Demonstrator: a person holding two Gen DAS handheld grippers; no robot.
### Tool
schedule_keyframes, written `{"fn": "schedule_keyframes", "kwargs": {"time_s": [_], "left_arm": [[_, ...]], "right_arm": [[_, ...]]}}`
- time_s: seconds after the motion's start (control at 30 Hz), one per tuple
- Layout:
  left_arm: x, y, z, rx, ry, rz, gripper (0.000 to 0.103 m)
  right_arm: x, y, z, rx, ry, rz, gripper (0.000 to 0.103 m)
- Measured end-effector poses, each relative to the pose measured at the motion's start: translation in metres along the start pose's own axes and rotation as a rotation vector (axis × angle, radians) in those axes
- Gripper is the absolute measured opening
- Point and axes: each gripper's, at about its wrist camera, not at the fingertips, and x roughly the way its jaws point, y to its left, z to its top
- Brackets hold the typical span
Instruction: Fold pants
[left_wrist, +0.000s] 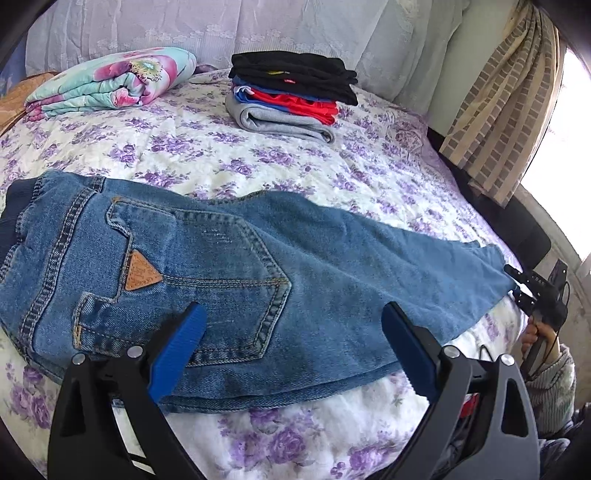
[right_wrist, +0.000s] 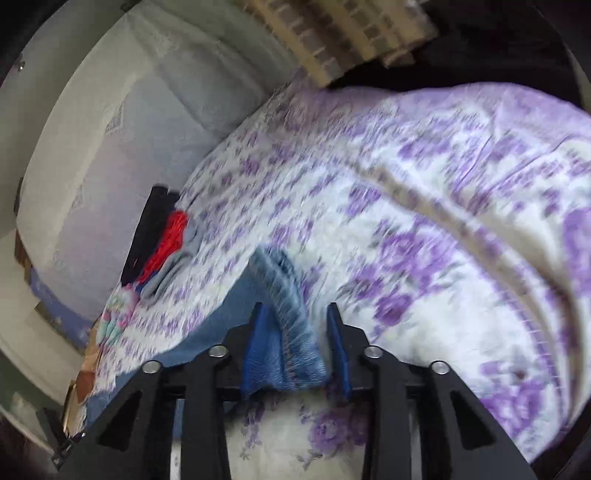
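Observation:
Blue jeans (left_wrist: 229, 273) lie flat across the bed, folded lengthwise, back pocket up, waistband at the left and leg ends at the right. My left gripper (left_wrist: 295, 314) hovers open over the seat area, nothing between its blue pads (left_wrist: 181, 350). At the far right edge a hand holds my right gripper (left_wrist: 524, 291) at the leg ends. In the blurred right wrist view the jeans hem (right_wrist: 288, 332) lies between the jaws of my right gripper (right_wrist: 295, 314). The cloth rests against the left pad (right_wrist: 258, 332), with a gap showing to the right pad; the jaws stand open.
A stack of folded clothes (left_wrist: 291, 96) in black, red, blue and grey sits at the back of the purple-flowered bedspread (left_wrist: 207, 147). A folded floral quilt (left_wrist: 110, 81) lies back left. A checked curtain (left_wrist: 506, 103) hangs at the right by the bed edge.

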Motion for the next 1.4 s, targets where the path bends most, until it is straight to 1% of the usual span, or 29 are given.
{"fn": "schedule_keyframes", "kwargs": {"time_s": [0.03,0.07,0.1,0.13,0.2,0.27,0.3,0.33,0.37,0.43,0.47,0.53,0.6,0.63,0.67,0.7,0.73,0.77,0.8,0.83,0.9,1.0,1.03,1.1,1.13,1.2,1.27,1.33,1.4], "left_arm": [[-0.006,0.000,0.003,-0.010,-0.021,-0.019,0.093],[-0.011,-0.001,0.006,-0.016,-0.046,-0.035,0.093],[-0.013,-0.002,0.009,-0.016,-0.060,-0.053,0.093],[-0.011,-0.004,0.012,-0.011,-0.058,-0.067,0.093],[0.001,-0.011,0.015,-0.003,-0.037,-0.066,0.093],[0.015,-0.019,0.013,0.006,-0.004,-0.065,0.089],[0.023,-0.024,0.011,0.018,0.019,-0.066,0.083],[0.030,-0.026,0.007,0.030,0.043,-0.053,0.080],[0.036,-0.027,0.003,0.044,0.058,-0.022,0.080],[0.041,-0.028,-0.004,0.106,0.067,0.023,0.069],[0.038,-0.028,-0.007,0.133,0.064,0.042,0.068],[0.032,-0.019,-0.011,0.136,0.066,0.056,0.068],[0.022,-0.007,-0.012,0.117,0.066,0.031,0.067],[0.017,-0.002,-0.013,0.110,0.063,0.034,0.067],[0.011,0.003,-0.013,0.101,0.056,0.056,0.067],[0.003,0.010,-0.012,0.086,0.037,0.091,0.067],[-0.004,0.015,-0.011,0.070,0.015,0.107,0.067],[-0.011,0.021,-0.007,0.049,-0.007,0.099,0.067],[-0.015,0.026,-0.003,0.026,-0.020,0.091,0.070],[-0.017,0.029,0.001,0.011,-0.033,0.106,0.076],[-0.017,0.034,0.008,-0.002,-0.060,0.144,0.078],[-0.012,0.043,0.007,-0.031,-0.047,0.149,0.079],[-0.011,0.044,0.005,-0.018,-0.044,0.152,0.079],[-0.010,0.043,0.002,0.013,-0.048,0.159,0.081],[-0.007,0.043,0.002,0.024,-0.048,0.162,0.085],[-0.002,0.041,-0.001,0.042,-0.039,0.185,0.089],[0.001,0.039,-0.003,0.067,-0.032,0.205,0.089],[0.003,0.038,-0.005,0.095,-0.032,0.218,0.089],[0.005,0.037,-0.007,0.113,-0.027,0.228,0.089]], "right_arm": [[-0.015,-0.001,0.007,0.014,-0.060,-0.012,0.054],[-0.028,0.000,0.015,0.020,-0.103,-0.024,0.052],[-0.038,0.006,0.022,0.005,-0.135,-0.010,0.048],[-0.042,0.018,0.026,-0.033,-0.130,0.029,0.044],[-0.032,0.060,0.023,-0.132,-0.046,0.137,0.040],[-0.002,0.121,0.003,-0.252,0.085,0.271,0.038],[0.014,0.154,-0.013,-0.313,0.152,0.336,0.037],[0.028,0.183,-0.028,-0.363,0.212,0.399,0.037],[0.045,0.212,-0.046,-0.406,0.283,0.468,0.037],[0.082,0.261,-0.083,-0.445,0.452,0.574,0.038],[0.102,0.281,-0.100,-0.446,0.542,0.602,0.038],[0.139,0.309,-0.134,-0.469,0.686,0.604,0.038],[0.171,0.324,-0.156,-0.499,0.771,0.549,0.038],[0.185,0.327,-0.161,-0.503,0.799,0.509,0.034],[0.192,0.328,-0.159,-0.499,0.795,0.482,0.024],[0.192,0.332,-0.154,-0.502,0.774,0.467,0.023],[0.187,0.337,-0.148,-0.514,0.749,0.485,0.026],[0.182,0.348,-0.142,-0.544,0.720,0.511,0.029],[0.178,0.360,-0.138,-0.574,0.703,0.533,0.031],[0.180,0.369,-0.135,-0.598,0.698,0.540,0.034],[0.190,0.386,-0.136,-0.649,0.710,0.524,0.034],[0.210,0.391,-0.146,-0.692,0.780,0.467,0.034],[0.216,0.391,-0.151,-0.709,0.797,0.451,0.036],[0.222,0.391,-0.161,-0.735,0.834,0.449,0.036],[0.223,0.392,-0.166,-0.755,0.839,0.452,0.036],[0.221,0.397,-0.174,-0.822,0.815,0.456,0.036],[0.216,0.401,-0.176,-0.878,0.769,0.446,0.019],[0.219,0.404,-0.174,-0.912,0.745,0.443,0.015],[0.231,0.403,-0.177,-0.908,0.764,0.420,0.015]]}}
